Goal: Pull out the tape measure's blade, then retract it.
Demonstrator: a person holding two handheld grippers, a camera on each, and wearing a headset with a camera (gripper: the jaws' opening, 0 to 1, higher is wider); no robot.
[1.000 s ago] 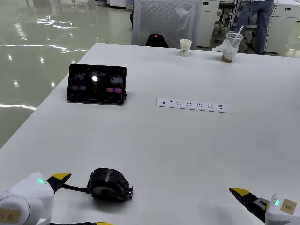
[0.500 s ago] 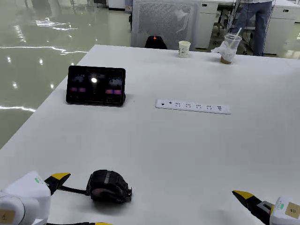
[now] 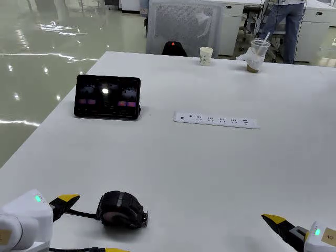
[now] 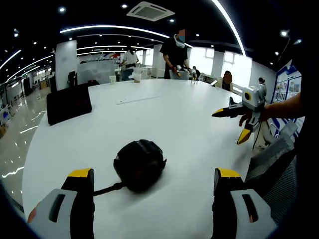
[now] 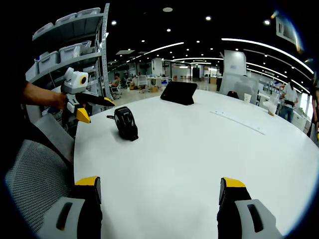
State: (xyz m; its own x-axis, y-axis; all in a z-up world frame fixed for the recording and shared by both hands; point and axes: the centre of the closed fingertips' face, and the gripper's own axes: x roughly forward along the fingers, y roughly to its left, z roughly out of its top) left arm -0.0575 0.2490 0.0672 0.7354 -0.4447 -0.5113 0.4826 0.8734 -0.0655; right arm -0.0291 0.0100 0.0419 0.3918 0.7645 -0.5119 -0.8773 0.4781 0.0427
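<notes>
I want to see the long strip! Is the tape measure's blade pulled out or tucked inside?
Tucked inside. The tape measure lies on the table with no blade stretched out, just a thin black strap.

Tape measure (image 3: 122, 209): black rounded case, blade fully in. It sits on the white table (image 3: 210, 168) near my edge, left of centre. Its black strap (image 3: 81, 213) trails flat toward my left.

Right claw (image 5: 159, 182) (jaws apart), tape measure (image 5: 125, 123) beyond
</notes>
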